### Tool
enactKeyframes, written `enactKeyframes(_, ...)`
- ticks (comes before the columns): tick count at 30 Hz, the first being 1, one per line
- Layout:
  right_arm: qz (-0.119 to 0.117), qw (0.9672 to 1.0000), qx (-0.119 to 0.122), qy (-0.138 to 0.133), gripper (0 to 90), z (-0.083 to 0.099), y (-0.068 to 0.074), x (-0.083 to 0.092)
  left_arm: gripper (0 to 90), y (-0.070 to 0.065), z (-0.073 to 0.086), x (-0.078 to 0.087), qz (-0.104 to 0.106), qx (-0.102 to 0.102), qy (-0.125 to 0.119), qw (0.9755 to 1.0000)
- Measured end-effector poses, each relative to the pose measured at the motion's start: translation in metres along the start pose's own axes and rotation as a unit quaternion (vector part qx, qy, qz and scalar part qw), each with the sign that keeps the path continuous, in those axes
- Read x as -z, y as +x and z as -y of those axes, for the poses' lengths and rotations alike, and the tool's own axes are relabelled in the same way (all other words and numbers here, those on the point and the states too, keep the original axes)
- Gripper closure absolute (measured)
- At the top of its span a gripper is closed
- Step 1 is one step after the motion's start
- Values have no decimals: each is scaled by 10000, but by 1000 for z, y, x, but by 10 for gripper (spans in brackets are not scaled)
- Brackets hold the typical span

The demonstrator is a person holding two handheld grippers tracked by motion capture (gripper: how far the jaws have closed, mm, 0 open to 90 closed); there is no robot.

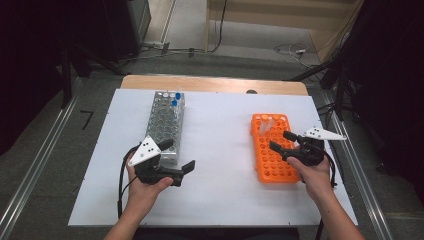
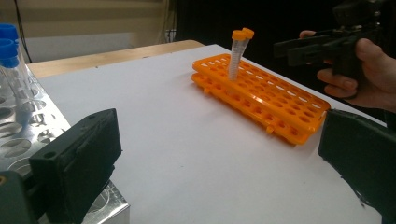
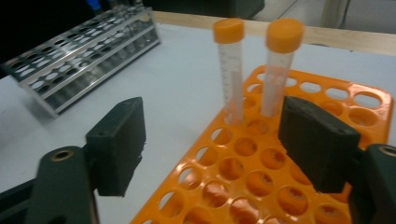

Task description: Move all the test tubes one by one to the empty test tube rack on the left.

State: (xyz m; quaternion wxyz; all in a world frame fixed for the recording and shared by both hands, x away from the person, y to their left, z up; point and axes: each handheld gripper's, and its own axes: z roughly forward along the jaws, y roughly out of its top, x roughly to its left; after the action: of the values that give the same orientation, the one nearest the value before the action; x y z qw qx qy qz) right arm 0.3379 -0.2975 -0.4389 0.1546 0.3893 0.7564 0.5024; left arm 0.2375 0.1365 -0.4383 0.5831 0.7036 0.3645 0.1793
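An orange tube rack point(image 1: 272, 150) lies on the white table at the right, with two orange-capped tubes point(image 1: 265, 125) standing upright at its far end. My right gripper point(image 1: 281, 140) hovers over the rack's middle, jaws apart with nothing between them. In the right gripper view the two tubes point(image 3: 231, 70) stand just beyond the gripper point(image 3: 217, 149), not touched. My left gripper point(image 1: 177, 155) is open beside the near end of a metal rack point(image 1: 165, 125) and holds nothing. In the left gripper view the gripper point(image 2: 219, 163) faces the orange rack point(image 2: 280, 102).
The metal rack carries blue-capped tubes point(image 1: 174, 100) at its far end, seen close up in the left gripper view point(image 2: 9, 46). The white board point(image 1: 220, 190) lies bare between the two racks. Metal rails run along the floor on both sides of the table.
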Motion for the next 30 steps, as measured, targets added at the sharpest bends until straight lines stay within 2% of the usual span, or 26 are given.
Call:
enactKeyframes(5, 252, 9997, -67, 10, 360, -2, -13, -12, 0, 1, 0, 0, -4, 30, -3, 10000)
enactKeyframes(9, 324, 9993, -168, 84, 428, -5, -20, -21, 0, 1, 1, 0, 6, 48, 16, 10000)
enactKeyframes(15, 483, 9980, -183, 360, 520, -7, -25, -36, 0, 1, 1, 0, 5, 55, 33, 10000)
enactKeyframes(20, 452, 9975, -264, 467, 612, -10, -27, -46, 0, 1, 1, 0, 19, 76, 44, 10000)
enactKeyframes(30, 563, 9950, -333, 761, 697, -17, -31, -61, 0, 2, 1, -1, 31, 106, 82, 9999)
